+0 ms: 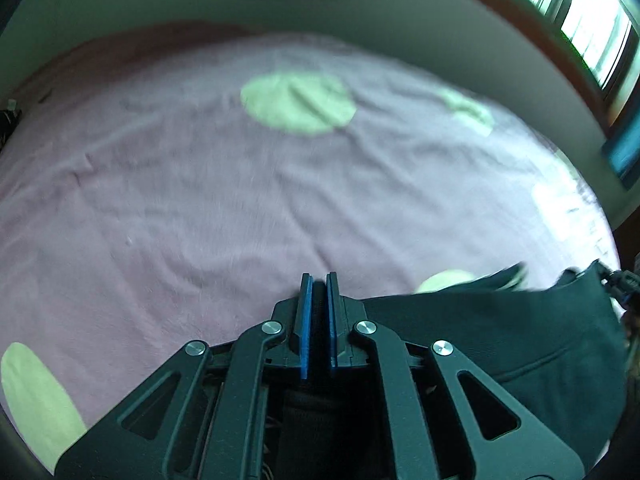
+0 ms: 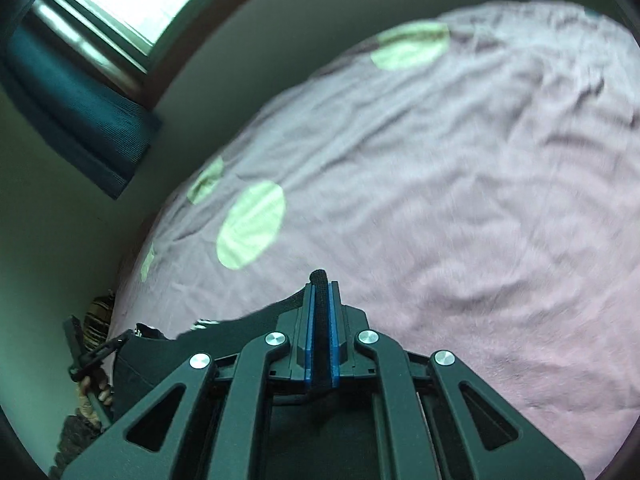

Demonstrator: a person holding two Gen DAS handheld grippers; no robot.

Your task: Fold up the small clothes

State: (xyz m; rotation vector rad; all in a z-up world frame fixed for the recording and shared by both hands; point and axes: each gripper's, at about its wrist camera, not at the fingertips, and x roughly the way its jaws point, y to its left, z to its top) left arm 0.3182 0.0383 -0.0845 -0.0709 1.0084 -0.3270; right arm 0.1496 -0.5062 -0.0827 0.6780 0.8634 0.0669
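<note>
While both frames are motion-blurred, the grips read clearly enough.

Left wrist view: left gripper (image 1: 319, 280) has its blue pads nearly together, a ribbed dark edge pinched between them. That's the dark garment (image 1: 500, 332); it stretches off to the right, lifted above the pink bedspread (image 1: 200, 200), toward the other gripper's tip at the frame's far right edge. Pale green dots (image 1: 298, 102) on the spread. Window (image 1: 592, 28) upper right.

Right wrist view: right gripper (image 2: 321, 286) is likewise clamped, with a thick fold of the same dark fabric sticking out past the fingertips. Garment (image 2: 224, 336) runs left toward the left gripper (image 2: 86, 358), held by a hand (image 2: 96, 392) at lower left; jaw state not readable from here. Bedspread (image 2: 460, 200) fills the right side.
</note>
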